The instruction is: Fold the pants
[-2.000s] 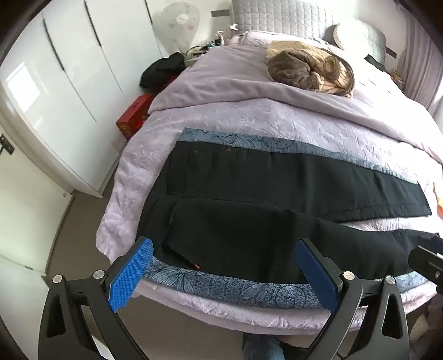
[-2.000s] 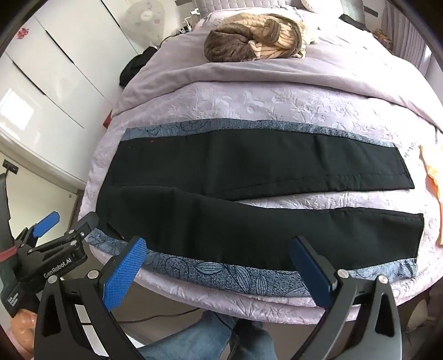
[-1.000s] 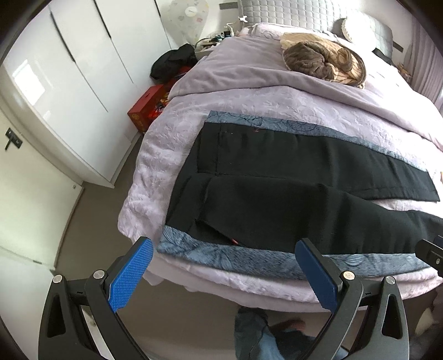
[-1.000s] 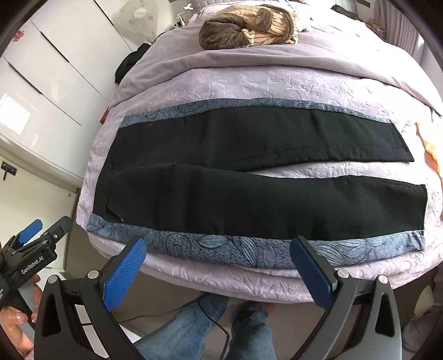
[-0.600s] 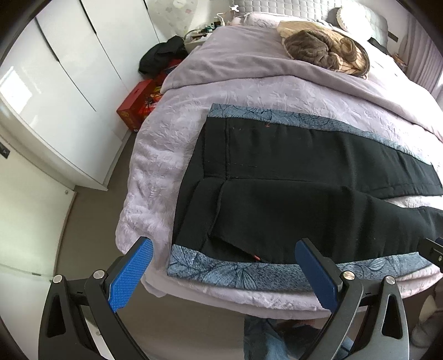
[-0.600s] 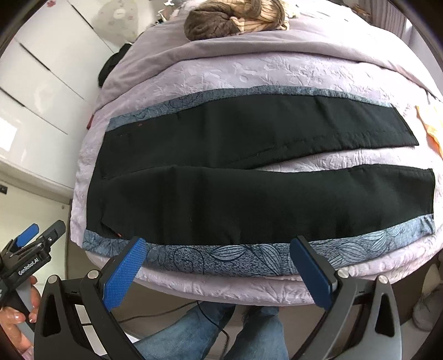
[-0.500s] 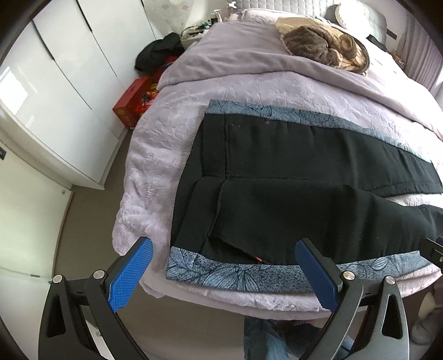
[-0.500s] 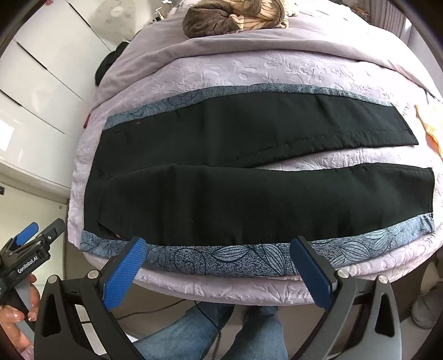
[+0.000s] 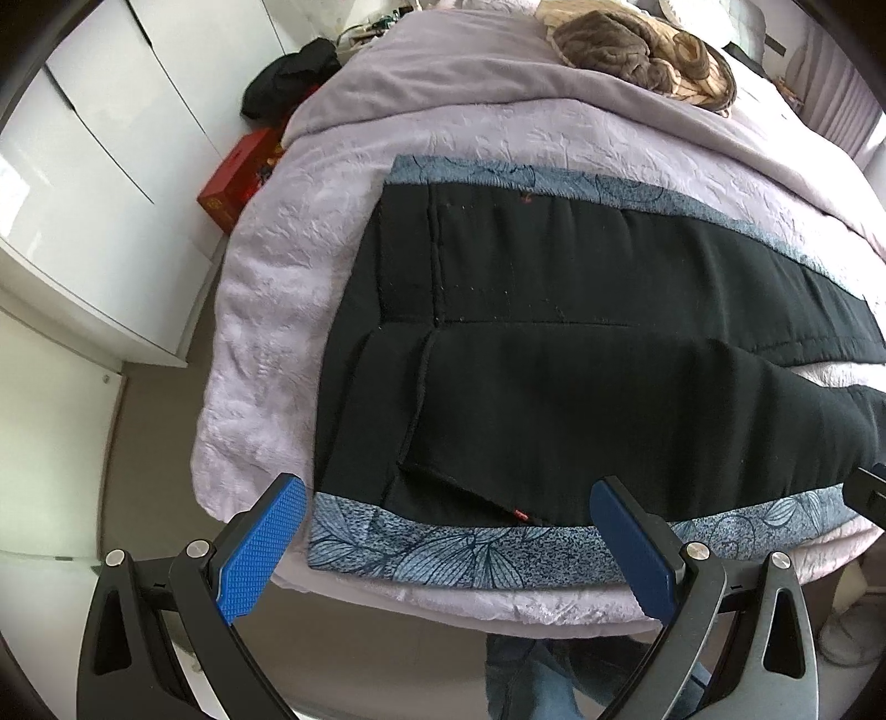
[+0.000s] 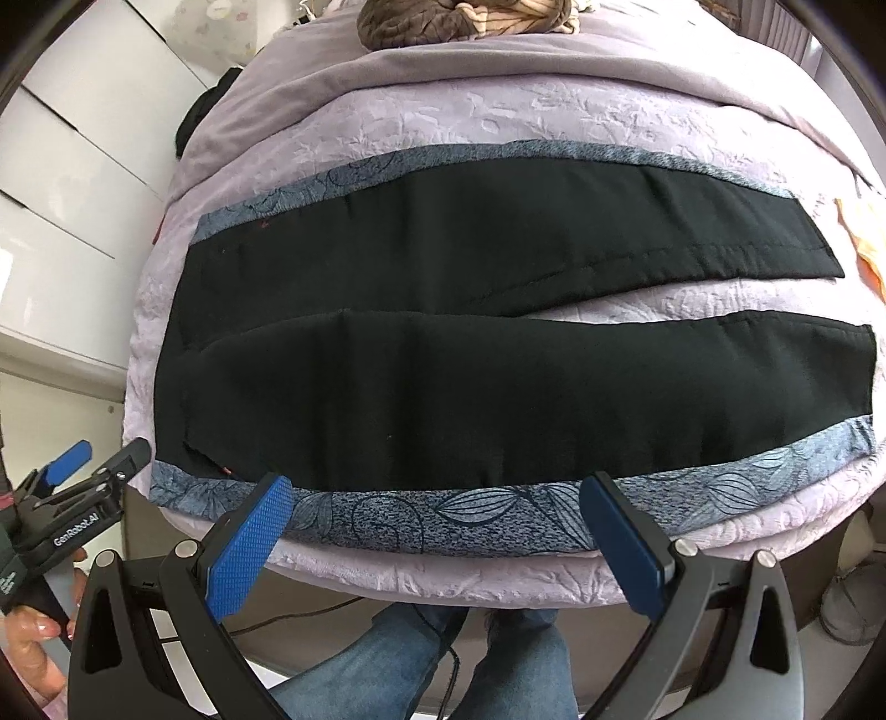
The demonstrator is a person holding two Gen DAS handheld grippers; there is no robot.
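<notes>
hovering off the near edge of the bed (image 9: 266, 288), the left hand-held gripper (image 9: 448, 548) is spread wide and empty, its blue pads (image 9: 260, 548) touching nothing. the right hand-held gripper (image 10: 437, 545) is likewise spread wide with nothing between its pads (image 10: 246, 545), poised just short of the mattress edge. the black pants (image 10: 498, 343) lie flat across the lavender bedspread, waistband toward the left, both legs running rightward and slightly parted. a blue leaf-patterned cloth (image 10: 498, 515) lies under them, showing along the near and far sides. a brown blanket (image 9: 637, 50) sits bunched well beyond.
</notes>
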